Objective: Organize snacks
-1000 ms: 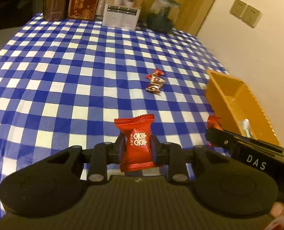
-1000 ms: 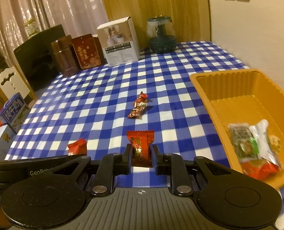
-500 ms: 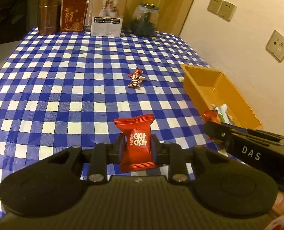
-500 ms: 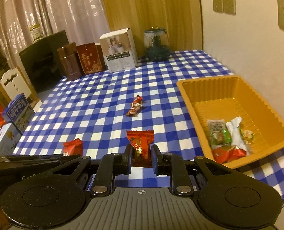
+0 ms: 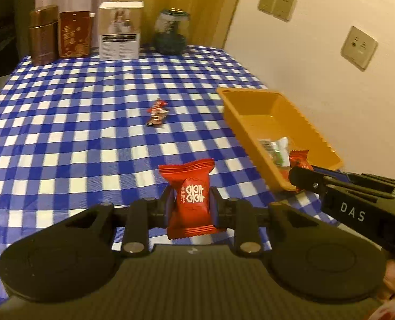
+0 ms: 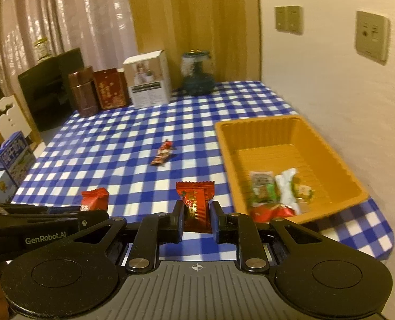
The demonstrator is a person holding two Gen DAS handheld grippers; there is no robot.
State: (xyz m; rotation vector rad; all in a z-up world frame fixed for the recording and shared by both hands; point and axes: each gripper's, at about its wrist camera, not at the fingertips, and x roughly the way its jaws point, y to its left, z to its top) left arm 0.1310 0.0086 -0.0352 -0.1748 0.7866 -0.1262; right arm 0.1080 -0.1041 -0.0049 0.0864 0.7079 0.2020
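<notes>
My left gripper (image 5: 190, 205) is shut on a red candy packet with white characters (image 5: 190, 200), held above the checked tablecloth. My right gripper (image 6: 196, 220) is shut on a darker red candy packet (image 6: 196, 204), near the front left corner of the orange tray (image 6: 328, 146). The tray (image 5: 312, 128) holds several wrapped snacks (image 6: 274, 192). One twisted red candy (image 5: 157, 113) lies loose mid-table, also in the right wrist view (image 6: 163, 153). The right gripper shows at the right of the left wrist view (image 5: 298, 177); the left gripper and its packet (image 6: 95, 200) show at the left of the right wrist view.
At the table's far edge stand a brown tin (image 5: 43, 34), a red tin (image 5: 74, 34), a white box (image 5: 120, 30) and a dark glass jar (image 5: 170, 34). The wall lies right of the tray. Boxes (image 6: 13, 157) and a white chair (image 6: 5, 114) sit beyond the left edge.
Both grippers have risen and pulled back with their candies still held. More of the table and the whole tray have come into view.
</notes>
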